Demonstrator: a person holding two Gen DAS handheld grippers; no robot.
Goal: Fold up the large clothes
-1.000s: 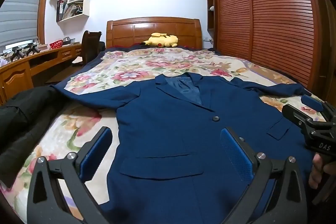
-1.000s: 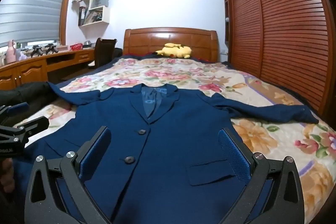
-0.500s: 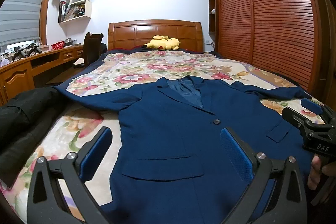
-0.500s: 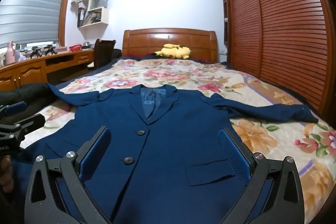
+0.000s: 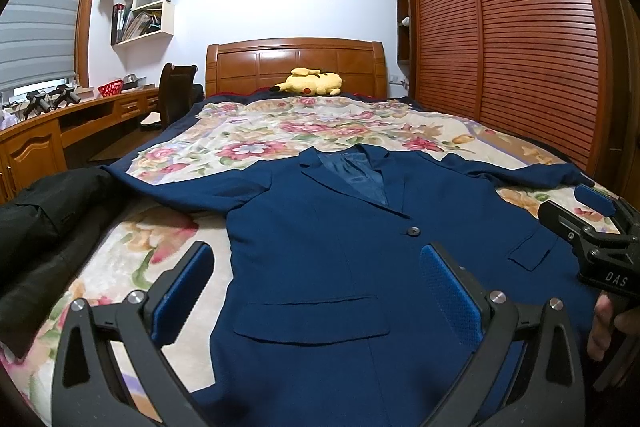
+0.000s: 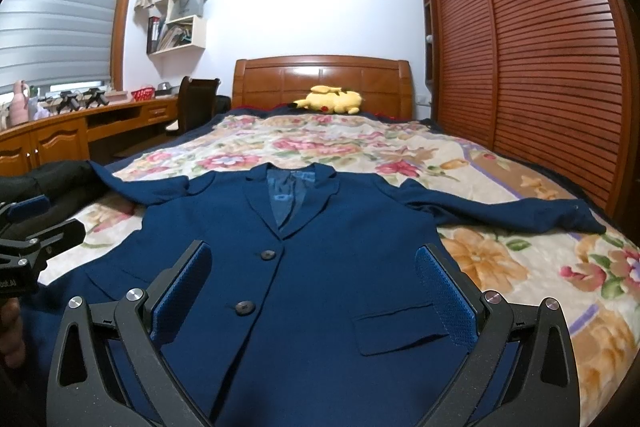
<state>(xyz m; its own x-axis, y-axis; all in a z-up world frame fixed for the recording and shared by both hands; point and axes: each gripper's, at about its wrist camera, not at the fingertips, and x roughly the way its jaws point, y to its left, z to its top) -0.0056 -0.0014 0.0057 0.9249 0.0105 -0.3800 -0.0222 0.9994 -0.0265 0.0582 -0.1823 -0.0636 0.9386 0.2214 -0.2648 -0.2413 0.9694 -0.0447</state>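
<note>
Across floral bed [image 5: 280, 143]: navy blazer [image 5: 328, 247] lying face-up, sleeves outspread, presumably flattened for folding. Left gripper [image 5: 316, 291] and right gripper [image 6: 312, 287] hovering above hem, fingers apart, gripping nothing, probably lining up for first fold.

My left claw [image 5: 316, 291] and my right claw [image 6: 312, 291] are black with blue pads. The jacket [image 5: 360, 247] is plain navy with dark buttons and a shinier blue lining. The bedspread [image 6: 320, 143] is cream with pink, red and orange flowers. The plush toy [image 5: 310, 83] is yellow. A black garment [image 5: 44, 223] lies at the left.
</note>
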